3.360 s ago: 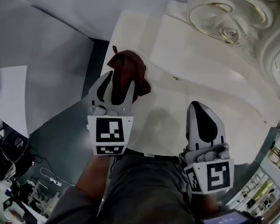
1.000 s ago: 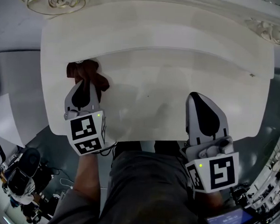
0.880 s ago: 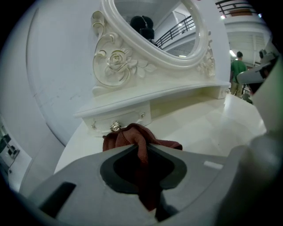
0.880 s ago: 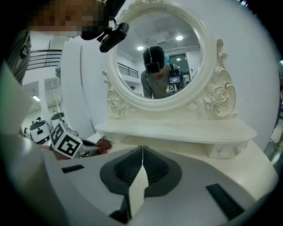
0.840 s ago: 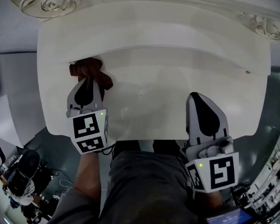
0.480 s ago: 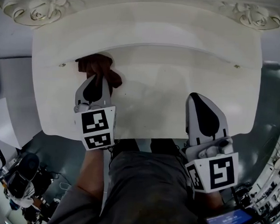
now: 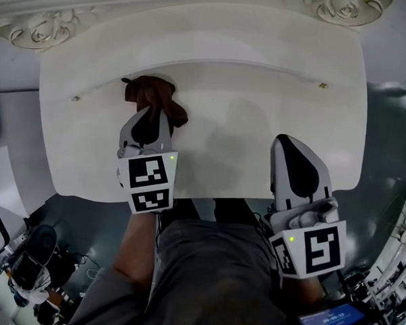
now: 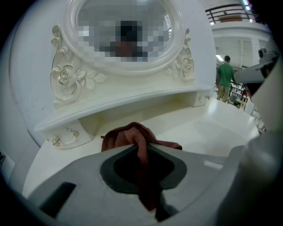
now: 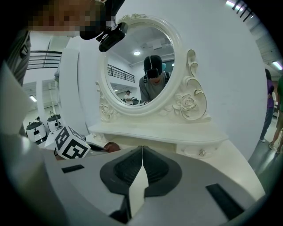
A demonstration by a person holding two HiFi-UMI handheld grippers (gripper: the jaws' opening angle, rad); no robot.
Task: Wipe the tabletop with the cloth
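A dark red cloth [image 7: 152, 94] lies bunched on the white tabletop [image 7: 244, 147], left of the middle, just in front of the raised back shelf. My left gripper [image 7: 150, 113] is shut on the cloth [image 8: 132, 137], a fold of it pinched between the jaws and the rest spilling out ahead onto the tabletop [image 8: 212, 132]. My right gripper [image 7: 285, 144] hovers over the front right of the table, shut with nothing in it [image 9: 141, 148]. The cloth's edge [image 9: 110, 146] peeks out behind the left gripper's marker cube [image 9: 70, 148].
A low shelf [image 7: 216, 47] with small drawer knobs [image 8: 66, 134] runs along the back under an ornate oval mirror [image 9: 137, 66]. The table's front edge [image 7: 208, 196] is near my body. A person in green [image 8: 225, 79] stands far off to the right.
My left gripper has slid the cloth to the right along the back of the tabletop over the last second. The right gripper has kept its place.
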